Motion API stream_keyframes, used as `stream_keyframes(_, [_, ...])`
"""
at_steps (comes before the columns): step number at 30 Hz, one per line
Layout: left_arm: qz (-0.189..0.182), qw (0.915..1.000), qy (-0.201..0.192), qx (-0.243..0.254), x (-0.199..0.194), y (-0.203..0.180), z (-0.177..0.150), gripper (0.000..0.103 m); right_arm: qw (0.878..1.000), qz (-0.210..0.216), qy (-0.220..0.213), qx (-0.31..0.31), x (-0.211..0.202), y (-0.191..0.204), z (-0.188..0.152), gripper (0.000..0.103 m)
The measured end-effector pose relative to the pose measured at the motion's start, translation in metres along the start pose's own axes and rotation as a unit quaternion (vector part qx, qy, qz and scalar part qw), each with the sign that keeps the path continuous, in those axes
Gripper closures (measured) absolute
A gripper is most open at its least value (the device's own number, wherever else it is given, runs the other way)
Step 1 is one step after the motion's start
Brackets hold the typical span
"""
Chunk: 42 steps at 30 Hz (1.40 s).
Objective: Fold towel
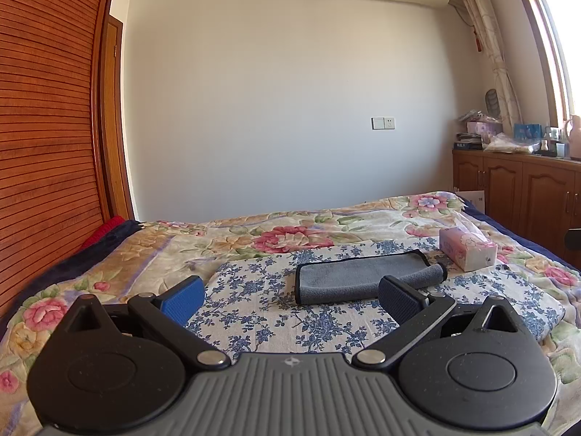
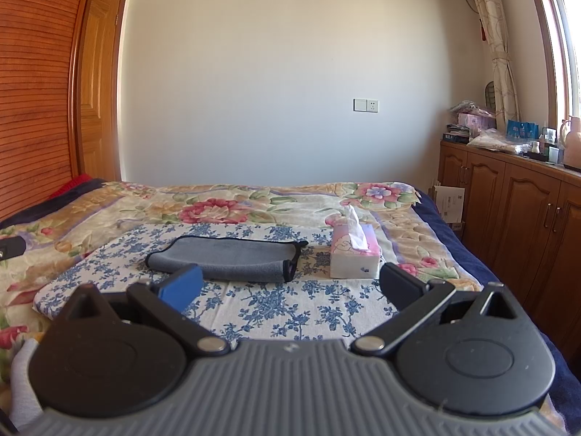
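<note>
One bed (image 1: pixel 109 254) fills the lower half of both views, covered w/ a big flowered quilt; navy edge runs down its right side next to the wood cabinets (image 2: pixel 508 196). On the quilt lies a blue-floral cloth (image 2: pixel 272 301), flat, corners visible at left and right. Gray towel (image 1: pixel 348 276) w/ black trim sits near the middle of that cloth, folded over into a long strip, right end curled into a loose roll, far edge straight. Tissue box (image 2: pixel 354 258) stands just beside the towel's right end, not touching in the right wrist view. Bare cloth all round the towel's near and left sides.

Left gripper (image 1: pixel 290 299): jaws spread wide, nothing between, held short of the towel's near edge, right pad overlapping the towel in view. Right gripper (image 2: pixel 290 287): also wide apart, empty, towel ahead-left, box ahead-right.
</note>
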<state>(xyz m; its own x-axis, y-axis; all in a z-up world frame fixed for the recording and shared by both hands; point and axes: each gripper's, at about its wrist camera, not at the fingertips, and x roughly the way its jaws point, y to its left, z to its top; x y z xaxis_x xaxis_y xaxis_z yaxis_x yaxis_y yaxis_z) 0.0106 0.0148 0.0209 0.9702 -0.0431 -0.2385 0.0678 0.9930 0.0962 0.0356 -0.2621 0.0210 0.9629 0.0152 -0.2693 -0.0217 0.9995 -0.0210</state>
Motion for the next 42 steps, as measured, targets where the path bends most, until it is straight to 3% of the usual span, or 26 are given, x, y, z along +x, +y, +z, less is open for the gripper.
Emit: stream_keyframes(42, [0.000,1.0000,0.000,0.002,0.0000,-0.0007,-0.0004,0.000,1.000,-0.004,0.004,0.002,0.0007,-0.0036,-0.0018,0.000])
